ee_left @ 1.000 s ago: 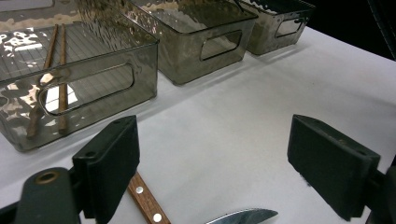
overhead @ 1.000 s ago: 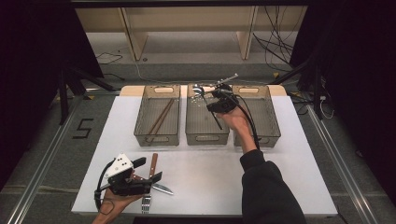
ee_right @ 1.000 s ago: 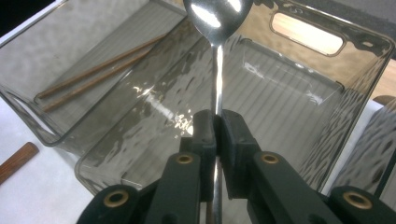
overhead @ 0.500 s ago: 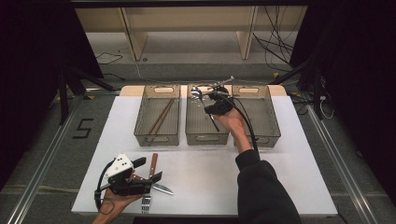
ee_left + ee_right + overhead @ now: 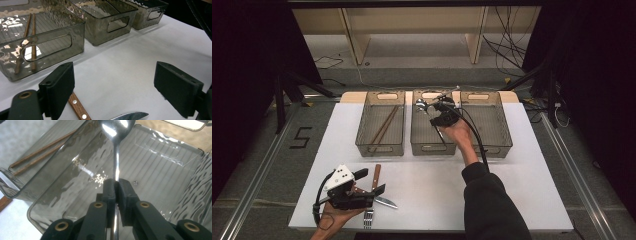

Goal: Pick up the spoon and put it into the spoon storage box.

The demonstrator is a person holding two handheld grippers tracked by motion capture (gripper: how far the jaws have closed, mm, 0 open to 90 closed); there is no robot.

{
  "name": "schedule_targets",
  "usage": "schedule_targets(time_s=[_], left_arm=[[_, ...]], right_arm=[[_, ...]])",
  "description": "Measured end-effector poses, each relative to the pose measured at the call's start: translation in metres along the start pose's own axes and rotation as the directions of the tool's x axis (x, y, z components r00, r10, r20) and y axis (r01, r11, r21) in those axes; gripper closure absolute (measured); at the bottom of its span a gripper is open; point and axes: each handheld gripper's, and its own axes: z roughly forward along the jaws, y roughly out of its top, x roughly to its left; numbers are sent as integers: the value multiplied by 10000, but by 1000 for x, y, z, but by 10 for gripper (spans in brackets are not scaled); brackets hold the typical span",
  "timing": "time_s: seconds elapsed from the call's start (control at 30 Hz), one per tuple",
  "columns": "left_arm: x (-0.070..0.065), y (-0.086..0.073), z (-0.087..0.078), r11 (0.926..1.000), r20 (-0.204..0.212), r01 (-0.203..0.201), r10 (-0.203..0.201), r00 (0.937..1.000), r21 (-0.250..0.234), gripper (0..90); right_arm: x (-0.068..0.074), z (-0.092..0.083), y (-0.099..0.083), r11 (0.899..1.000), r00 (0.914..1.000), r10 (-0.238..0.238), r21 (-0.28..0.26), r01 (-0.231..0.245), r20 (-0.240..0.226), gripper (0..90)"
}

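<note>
Over the middle bin (image 5: 432,146) my right gripper (image 5: 435,109) is shut on the handle of a metal spoon (image 5: 421,105). In the right gripper view the jaws pinch the spoon (image 5: 116,160) just below its neck, the bowl pointing away above the bin's ribbed floor (image 5: 150,170). Near the front left of the table my left gripper (image 5: 372,182) stands open and holds nothing. A wooden-handled knife (image 5: 376,176) lies under it. The left gripper view shows the handle (image 5: 78,108) and the blade tip (image 5: 131,116) between my wide-apart pads (image 5: 60,86).
Three smoky clear bins stand in a row at the back. The left bin (image 5: 380,147) holds two wooden chopsticks (image 5: 383,126); the right bin (image 5: 492,145) looks bare. A fork (image 5: 368,218) lies by the knife near the white table's front edge (image 5: 512,220).
My right gripper with the spoon has edged slightly left and nearer over the middle bin. The left gripper has kept still.
</note>
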Motion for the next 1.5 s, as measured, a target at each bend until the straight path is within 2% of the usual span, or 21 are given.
schedule_targets(time_s=[0.13, 0.33, 0.43, 0.73, 0.9, 1.13, 1.5], left_arm=[[0, 0, 0, 10000, 16, -18, 18, 10000, 31, 164], [0, 0, 0, 10000, 0, 7, -7, 10000, 36, 164], [0, 0, 0, 10000, -14, 21, -21, 10000, 11, 164], [0, 0, 0, 10000, -28, 23, -23, 10000, 4, 164], [0, 0, 0, 10000, -36, 34, -34, 10000, -3, 164], [0, 0, 0, 10000, -46, 25, -25, 10000, 13, 164], [1, 0, 0, 10000, -51, 16, -15, 10000, 9, 164]], right_arm=[[0, 2, -2, 10000, 10000, -1, 37, 2, -28, 847], [-2, 8, -7, 9993, 9997, 257, 278, -256, -13, 829], [-3, 8, -8, 9992, 9995, 313, 267, -310, -103, 765], [-1, -1, -8, 9998, 9993, 198, 110, -195, -330, 679], [3, -10, -10, 9999, 9989, -4, -111, -1, -476, 583], [11, -29, -17, 9975, 9968, -235, -686, 183, -760, 476], [22, -62, -41, 9852, 9897, -606, -1670, 384, -1300, 415]])
